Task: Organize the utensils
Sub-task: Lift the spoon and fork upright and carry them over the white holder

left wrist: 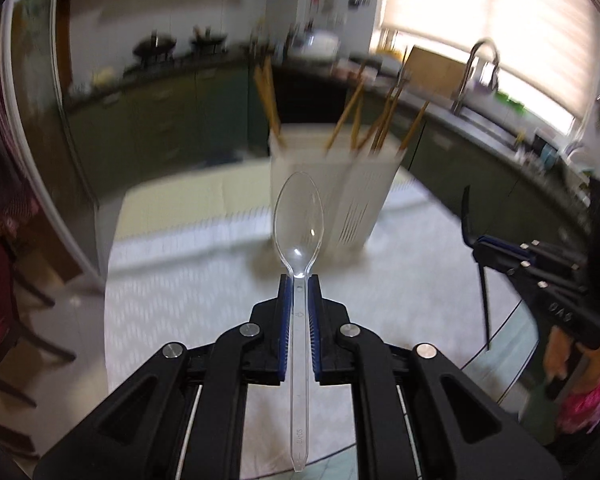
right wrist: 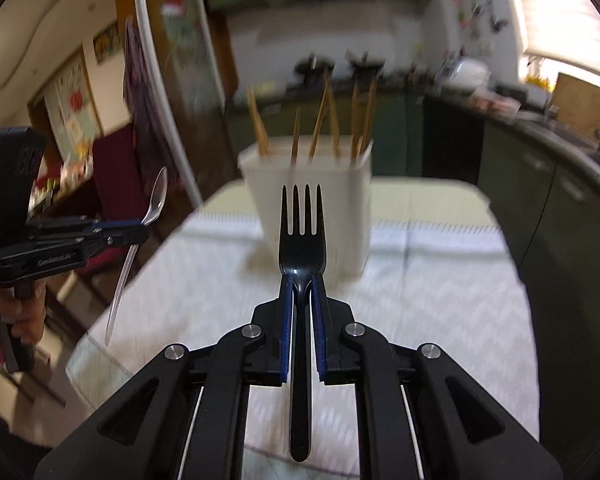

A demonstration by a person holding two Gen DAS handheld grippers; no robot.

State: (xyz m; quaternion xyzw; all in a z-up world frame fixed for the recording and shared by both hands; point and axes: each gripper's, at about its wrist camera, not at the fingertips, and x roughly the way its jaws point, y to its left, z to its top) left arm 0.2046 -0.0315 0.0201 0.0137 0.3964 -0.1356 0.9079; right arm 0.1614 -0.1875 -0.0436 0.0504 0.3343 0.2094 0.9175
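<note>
Clear spoon [left wrist: 298,216], black fork [right wrist: 302,240], white holder [right wrist: 312,208].

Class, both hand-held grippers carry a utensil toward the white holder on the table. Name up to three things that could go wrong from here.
1. The clear plastic spoon is pinched at its thin neck by the left hand-held gripper; it could pivot or slip.
2. Wooden chopsticks lean across the white utensil holder; the black plastic fork in the right hand-held gripper might catch them.
3. The light-looking holder could tip if pushed.
</note>
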